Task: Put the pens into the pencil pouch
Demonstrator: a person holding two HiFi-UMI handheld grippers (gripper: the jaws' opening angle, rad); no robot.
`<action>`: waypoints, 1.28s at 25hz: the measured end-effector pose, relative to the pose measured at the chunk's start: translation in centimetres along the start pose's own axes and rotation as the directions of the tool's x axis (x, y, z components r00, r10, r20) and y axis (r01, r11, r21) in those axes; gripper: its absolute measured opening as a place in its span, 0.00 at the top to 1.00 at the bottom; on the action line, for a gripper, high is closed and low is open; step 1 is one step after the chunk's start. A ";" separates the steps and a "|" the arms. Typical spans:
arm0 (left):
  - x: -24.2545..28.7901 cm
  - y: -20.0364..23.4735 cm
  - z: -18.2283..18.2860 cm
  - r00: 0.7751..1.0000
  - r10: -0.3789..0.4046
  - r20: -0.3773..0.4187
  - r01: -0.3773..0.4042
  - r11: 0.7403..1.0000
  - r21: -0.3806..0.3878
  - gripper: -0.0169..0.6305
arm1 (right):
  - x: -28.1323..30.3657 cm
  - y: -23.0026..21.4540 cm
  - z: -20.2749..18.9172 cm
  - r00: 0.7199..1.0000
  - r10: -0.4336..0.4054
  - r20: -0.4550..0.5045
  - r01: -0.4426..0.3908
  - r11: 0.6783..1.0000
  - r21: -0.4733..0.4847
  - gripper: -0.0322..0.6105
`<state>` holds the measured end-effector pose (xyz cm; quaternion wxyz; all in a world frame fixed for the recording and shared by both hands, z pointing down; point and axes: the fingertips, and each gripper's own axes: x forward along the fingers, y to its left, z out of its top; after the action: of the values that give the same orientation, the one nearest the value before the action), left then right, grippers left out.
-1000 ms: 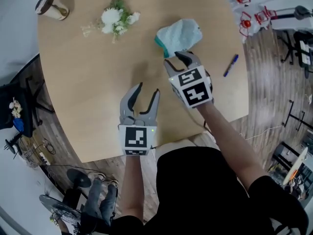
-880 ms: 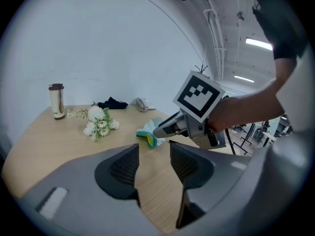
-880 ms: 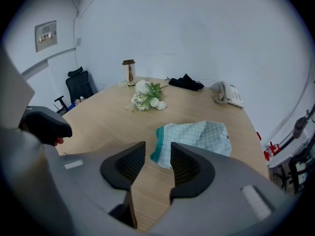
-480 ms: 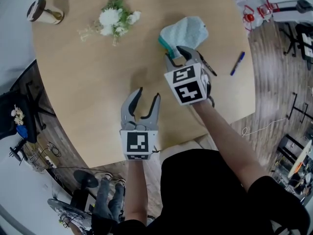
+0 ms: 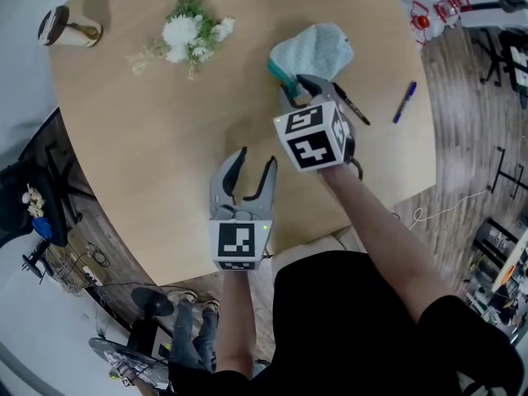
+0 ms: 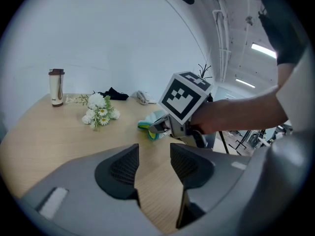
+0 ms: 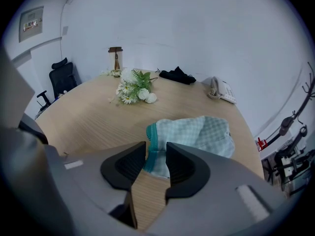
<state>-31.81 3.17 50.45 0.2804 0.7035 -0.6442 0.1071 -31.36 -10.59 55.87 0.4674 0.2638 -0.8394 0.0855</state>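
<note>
Head view, left side first: my left gripper (image 5: 255,160) hangs over the bare table (image 5: 140,130), jaws apart with nothing between them. Next over, my right gripper (image 5: 299,91) sits at the teal rim of the pencil pouch (image 5: 318,46). Its jaws are apart too, and the rim stands in the gap but is not pinched, as far as I can judge. The pouch lies flat, mouth towards me, its length running away to the upper right. Just beside that gripper lies the black pen (image 5: 351,106), slanting from upper left to lower right. The blue pen (image 5: 403,102) lies well apart near the table's right edge, slanting the other way. Which end is the nib I cannot tell. My worry: closing on one layer would drag the pouch rather than open it, and a careless swing could roll the blue pen off the edge
</note>
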 end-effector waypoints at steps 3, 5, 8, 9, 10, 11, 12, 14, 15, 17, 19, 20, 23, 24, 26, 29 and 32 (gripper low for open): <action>0.2 -0.3 0.2 1.000 -0.007 0.001 0.007 1.000 -0.005 0.67 | -0.2 -0.2 -0.1 1.000 -0.005 -0.001 0.005 1.000 0.012 0.76; 0.1 -0.4 0.3 1.000 -0.012 0.003 0.012 1.000 -0.010 0.67 | -0.4 -0.4 -0.1 1.000 -0.011 0.000 0.011 1.000 0.018 0.80; 0.1 -0.4 0.3 1.000 -0.015 -0.001 0.015 1.000 -0.010 0.67 | -0.5 -0.7 -0.3 1.000 -0.013 -0.004 0.013 0.999 0.036 0.82; 0.1 -0.4 0.3 1.000 -0.015 -0.002 0.015 1.000 -0.010 0.67 | -0.5 -0.8 -0.4 1.000 -0.011 -0.005 0.012 0.999 0.042 0.83; 0.1 -0.4 0.3 1.000 -0.016 -0.002 0.016 1.000 -0.011 0.67 | -0.5 -0.9 -0.5 1.000 -0.007 -0.006 0.008 0.999 0.048 0.84; 0.2 -0.4 0.3 1.000 -0.017 -0.002 0.017 1.000 -0.012 0.67 | -0.6 -0.9 -0.5 1.000 -0.001 -0.004 0.001 0.998 0.056 0.84; 0.2 -0.4 0.4 1.000 -0.017 -0.002 0.017 1.000 -0.013 0.67 | -0.7 -0.9 -0.4 1.000 0.005 -0.001 -0.005 0.998 0.064 0.85; 0.3 -0.4 0.3 1.000 -0.019 -0.003 0.019 1.000 -0.014 0.67 | -1.1 -1.1 0.0 1.000 0.010 0.010 -0.011 0.997 0.079 0.85; 0.4 -0.5 0.4 1.000 -0.021 -0.002 0.021 1.000 -0.013 0.67 | -1.3 -1.3 0.1 1.000 0.010 0.015 -0.011 0.996 0.086 0.85; 0.5 -0.8 0.5 1.000 -0.023 0.003 0.023 1.000 -0.011 0.67 | -1.7 -1.6 0.3 1.000 0.011 0.028 -0.013 0.995 0.101 0.85; 0.5 -1.1 0.7 1.000 -0.026 0.009 0.026 1.000 -0.007 0.67 | -2.4 -2.0 0.7 0.999 0.011 0.044 -0.016 0.993 0.116 0.85; 0.5 -1.4 0.8 1.000 -0.027 0.011 0.027 1.000 -0.005 0.67 | -2.7 -2.2 0.8 0.999 0.009 0.050 -0.015 0.992 0.122 0.85; 0.5 -2.2 1.3 0.999 -0.029 0.018 0.029 1.000 0.001 0.67 | -4.0 -3.2 1.2 0.998 0.001 0.070 -0.010 0.991 0.132 0.85; 0.5 -2.4 1.5 0.999 -0.029 0.021 0.029 1.000 0.001 0.67 | -4.4 -3.5 1.3 0.997 -0.002 0.077 -0.008 0.991 0.130 0.85; 0.6 -3.0 1.9 0.999 -0.032 0.029 0.032 0.999 0.004 0.67 | -5.0 -4.3 1.4 0.996 -0.002 0.085 -0.008 0.993 0.118 0.85; 0.7 -3.9 2.6 0.998 -0.043 0.039 0.042 0.999 0.018 0.67 | -6.0 -5.2 1.7 0.996 0.000 0.089 -0.008 0.996 0.085 0.85; 0.8 -4.9 3.1 0.997 -0.056 0.046 0.054 0.998 0.032 0.67 | -6.8 -6.2 2.1 0.995 0.006 0.102 -0.011 0.998 0.056 0.85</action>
<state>-27.60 0.90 47.11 0.2574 0.7275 -0.6293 0.0926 -26.82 -14.18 48.41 0.4161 0.2774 -0.8604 0.0978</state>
